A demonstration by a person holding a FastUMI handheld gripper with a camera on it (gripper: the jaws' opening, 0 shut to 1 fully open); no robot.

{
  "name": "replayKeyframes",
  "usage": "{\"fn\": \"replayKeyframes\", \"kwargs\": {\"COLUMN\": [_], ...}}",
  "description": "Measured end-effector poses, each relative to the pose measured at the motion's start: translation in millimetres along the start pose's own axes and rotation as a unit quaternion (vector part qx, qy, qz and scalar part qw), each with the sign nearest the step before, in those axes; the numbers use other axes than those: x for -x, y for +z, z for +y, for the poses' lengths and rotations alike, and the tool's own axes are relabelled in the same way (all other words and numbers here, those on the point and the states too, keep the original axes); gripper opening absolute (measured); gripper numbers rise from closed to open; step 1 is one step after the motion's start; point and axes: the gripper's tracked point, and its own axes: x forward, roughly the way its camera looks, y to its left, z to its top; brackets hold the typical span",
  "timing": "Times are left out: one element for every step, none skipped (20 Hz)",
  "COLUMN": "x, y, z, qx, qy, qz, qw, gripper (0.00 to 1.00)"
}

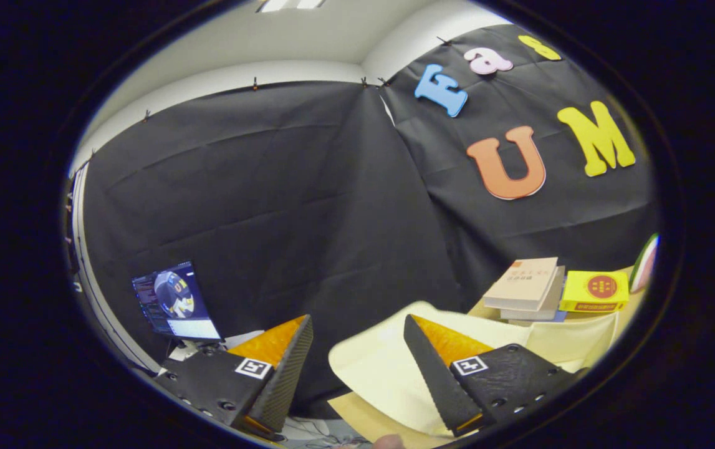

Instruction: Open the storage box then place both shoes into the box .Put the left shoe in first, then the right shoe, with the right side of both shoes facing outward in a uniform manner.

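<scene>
My gripper (357, 321) is held up and tilted, looking at the black cloth wall. Its two fingers stand wide apart and open, with nothing between them but the wall behind. The right finger (435, 368) hangs over a pale cream cloth (376, 368) spread on the tan table (363, 419). The left finger (279, 368) is out past the table's edge, near a laptop.
A stack of books (524, 288) and a yellow box (595, 291) lie on the table beyond the right finger. A round green-rimmed thing (646, 262) stands beside the box. An open laptop (176, 302) sits lower, beyond the left finger.
</scene>
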Motion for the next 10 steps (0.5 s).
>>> {"fn": "replayKeyframes", "kwargs": {"x": [5, 12, 21, 29, 39, 51, 66, 83, 102, 122], "y": [4, 9, 15, 17, 20, 21, 26, 30, 36, 39], "z": [-6, -13, -20, -27, -36, -45, -57, -72, -90, -109], "qx": [0.012, 0.024, 0.032, 0.035, 0.035, 0.036, 0.04, 0.042, 0.044, 0.046], "qy": [-0.014, -0.032, -0.048, -0.063, -0.078, -0.092, -0.109, -0.127, -0.147, -0.167], "qz": [-0.016, -0.034, -0.05, -0.061, -0.067, -0.073, -0.079, -0.086, -0.095, -0.102], "qw": [1.0, 0.999, 0.997, 0.996, 0.994, 0.992, 0.99, 0.987, 0.984, 0.98], "gripper": [0.91, 0.93, 0.93, 0.94, 0.94, 0.94, 0.94, 0.94, 0.95, 0.95]}}
